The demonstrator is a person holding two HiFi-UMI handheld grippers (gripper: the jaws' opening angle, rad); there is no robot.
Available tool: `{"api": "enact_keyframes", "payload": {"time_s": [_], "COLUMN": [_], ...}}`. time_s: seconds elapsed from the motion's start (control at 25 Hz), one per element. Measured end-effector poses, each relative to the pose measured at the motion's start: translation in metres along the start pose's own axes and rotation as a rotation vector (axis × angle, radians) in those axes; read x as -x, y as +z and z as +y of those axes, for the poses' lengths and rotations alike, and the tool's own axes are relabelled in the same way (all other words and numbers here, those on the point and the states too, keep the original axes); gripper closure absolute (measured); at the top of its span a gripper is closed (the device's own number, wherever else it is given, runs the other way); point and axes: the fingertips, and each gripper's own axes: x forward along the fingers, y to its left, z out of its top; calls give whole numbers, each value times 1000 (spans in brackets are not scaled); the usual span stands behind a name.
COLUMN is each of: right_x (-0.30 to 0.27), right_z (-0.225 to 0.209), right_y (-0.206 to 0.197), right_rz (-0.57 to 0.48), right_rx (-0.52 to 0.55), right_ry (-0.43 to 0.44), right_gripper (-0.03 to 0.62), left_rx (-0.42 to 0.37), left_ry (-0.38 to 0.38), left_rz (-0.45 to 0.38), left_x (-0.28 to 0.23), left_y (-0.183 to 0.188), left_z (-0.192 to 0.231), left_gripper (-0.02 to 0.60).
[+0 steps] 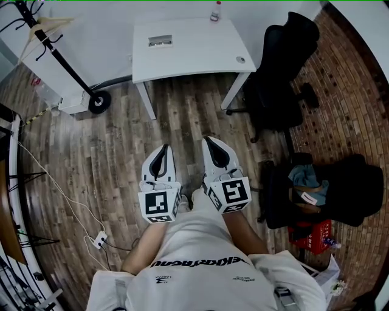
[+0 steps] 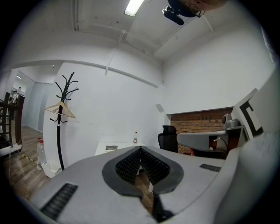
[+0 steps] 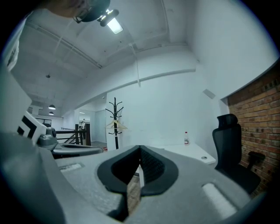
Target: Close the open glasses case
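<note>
The glasses case [image 1: 160,41] is a small grey oblong lying on the white table [image 1: 200,54] far ahead of me; in the left gripper view the glasses case [image 2: 111,148] shows just past the jaws, too small to judge its lid. My left gripper [image 1: 164,148] and right gripper [image 1: 208,141] are held side by side close to my body over the wooden floor, well short of the table. Both point toward it. The left gripper [image 2: 140,149] has its jaws closed together on nothing, and the right gripper [image 3: 139,149] likewise.
A small bottle [image 1: 216,11] stands at the table's back edge and a round disc [image 1: 241,59] near its right corner. A black office chair [image 1: 282,67] stands right of the table, a coat stand [image 1: 55,45] left. Bags [image 1: 322,191] and a power strip [image 1: 99,240] lie on the floor.
</note>
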Motion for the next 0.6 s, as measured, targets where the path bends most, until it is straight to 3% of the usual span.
{"api": "enact_keyframes", "payload": {"time_s": [0.32,0.6], "right_x": [-76,-163], "right_z": [-19,-68], "right_y": [-9,2], "right_rz": [7,-25], "right_rx": [-3,-7], "right_ry": [16,37], "right_gripper": [594,594], "left_rx": [-7,-20], "left_ry": [12,17], "left_rz": [-8,-24], "left_x": [-65,-161], "left_y": [-1,9], "left_z": [39,61], "left_gripper": [583,583]}}
